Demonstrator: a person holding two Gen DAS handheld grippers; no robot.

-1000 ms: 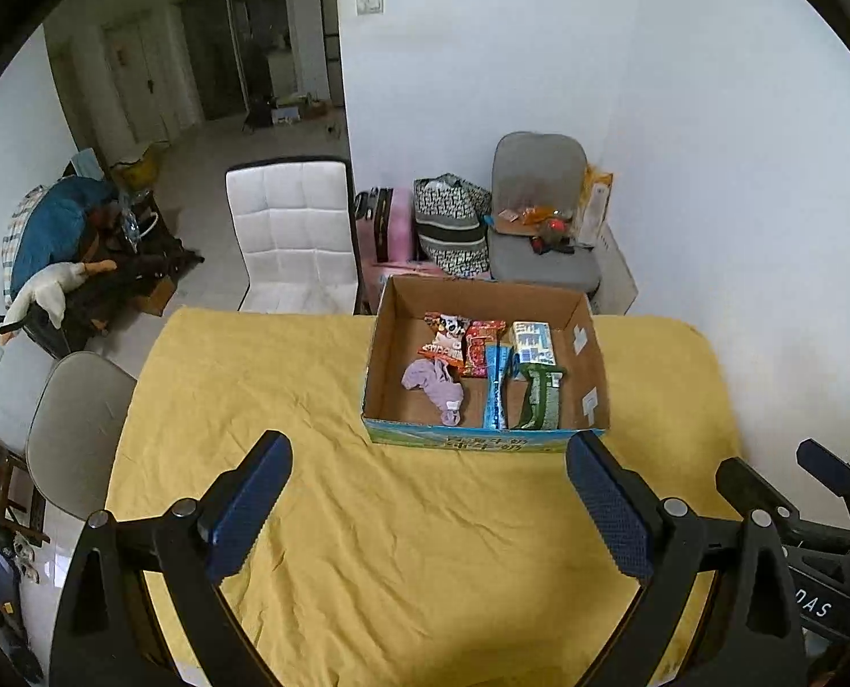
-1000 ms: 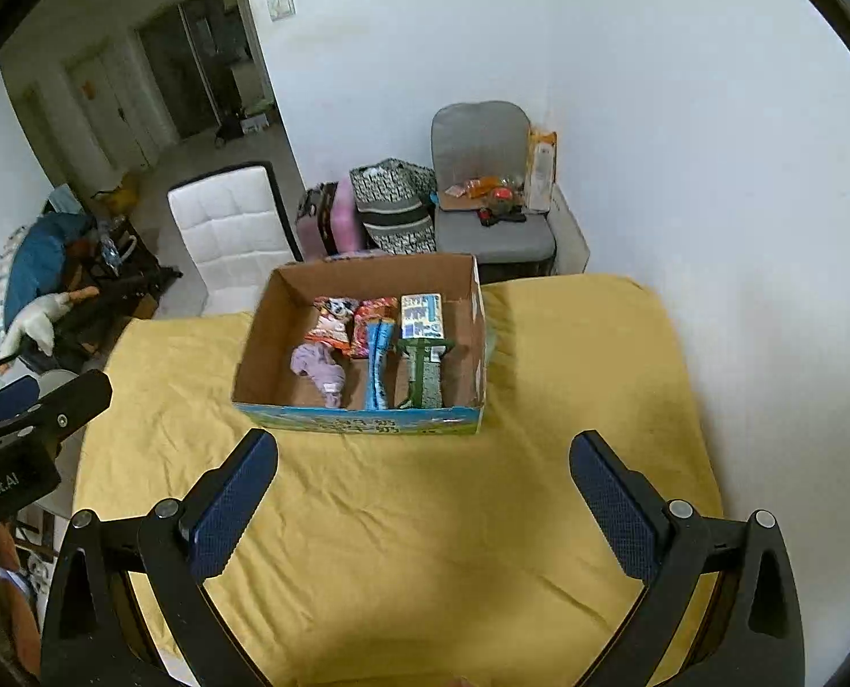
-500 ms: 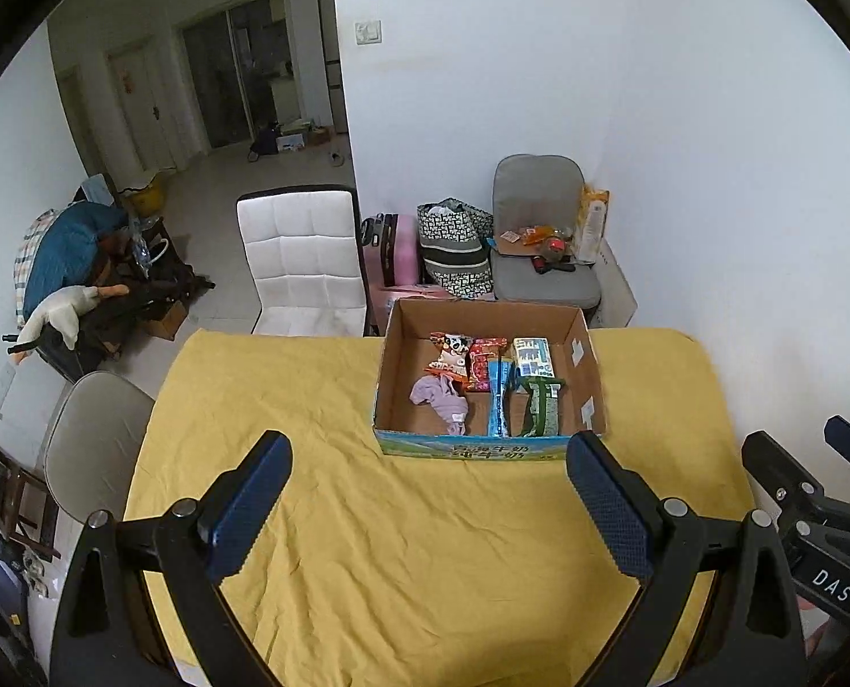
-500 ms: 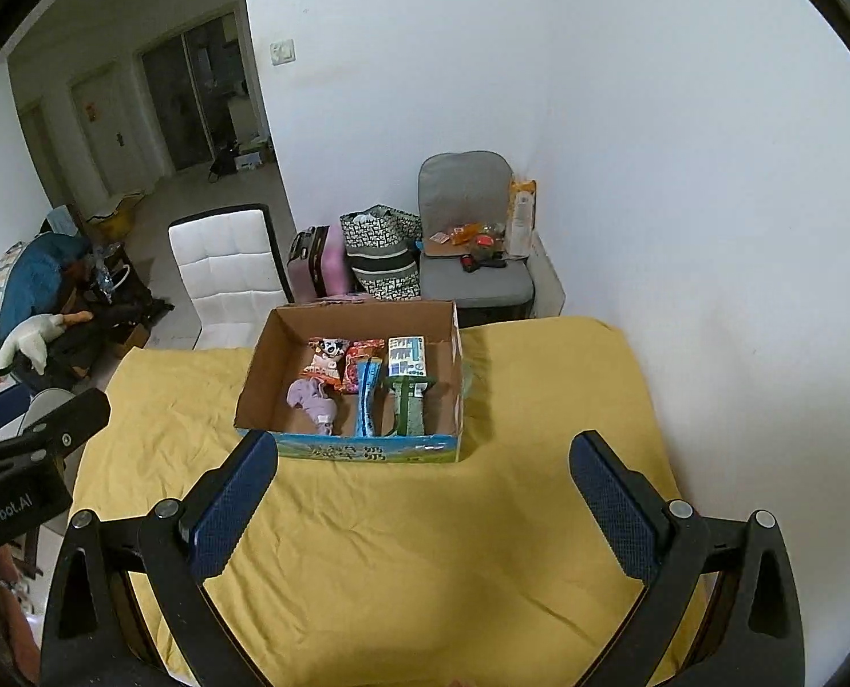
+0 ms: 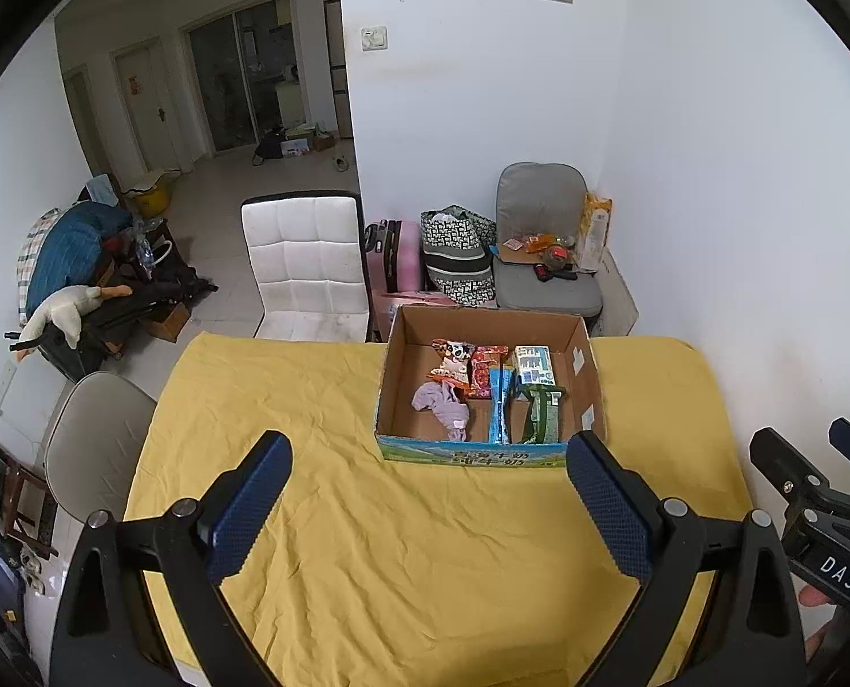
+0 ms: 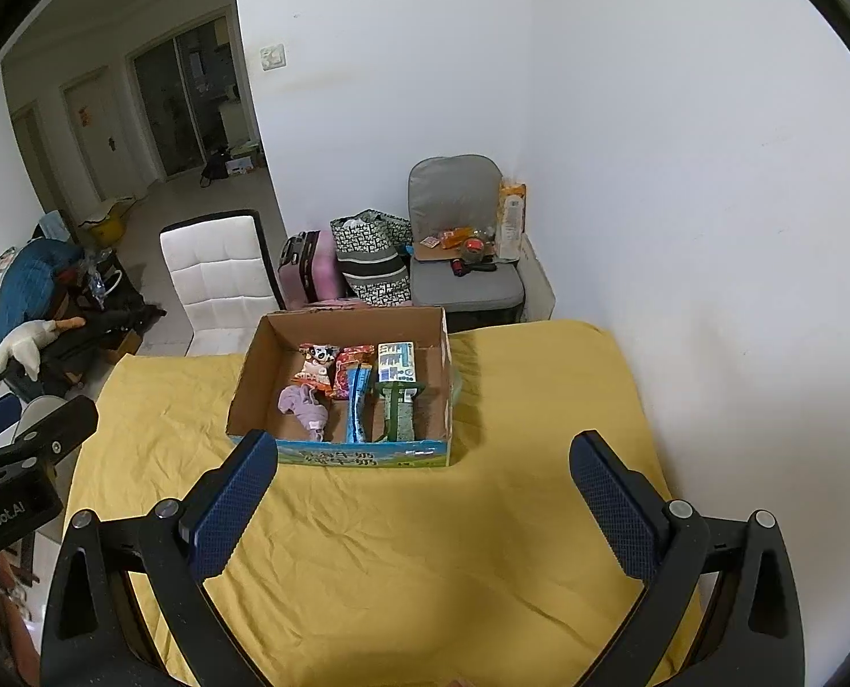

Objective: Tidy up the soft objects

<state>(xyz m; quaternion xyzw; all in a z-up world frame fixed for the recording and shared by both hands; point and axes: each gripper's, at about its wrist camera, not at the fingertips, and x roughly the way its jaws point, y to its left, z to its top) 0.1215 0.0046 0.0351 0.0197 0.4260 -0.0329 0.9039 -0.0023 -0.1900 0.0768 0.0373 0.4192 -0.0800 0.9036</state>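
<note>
A desk (image 5: 367,544) draped in wrinkled yellow cloth fills the lower half of both my wrist views, pushed against a white wall on the right of the frame. Beyond its far edge, in the upper middle of the left view, I see a white padded chair (image 5: 304,257) and, to its right, a grey chair (image 5: 545,246) strewn with small clutter.

An open cardboard box (image 5: 588,378) sits on the desk at centre frame, a printed blue panel on its near side. Inside lie the soft goods: a crumpled lilac cloth (image 5: 445,406) at lower left of the box floor, a green strap-like piece (image 5: 539,415) at lower right, a blue packet (image 5: 499,401) lying lengthwise between them, and colourful snack bags (image 5: 462,363) towards the far wall.

My left hand-held gripper (image 5: 427,509) hangs low in frame with its blue-padded jaws spread wide and nothing between them. My right hand-held gripper (image 6: 422,506) is likewise splayed and empty, well short of the box.
</note>
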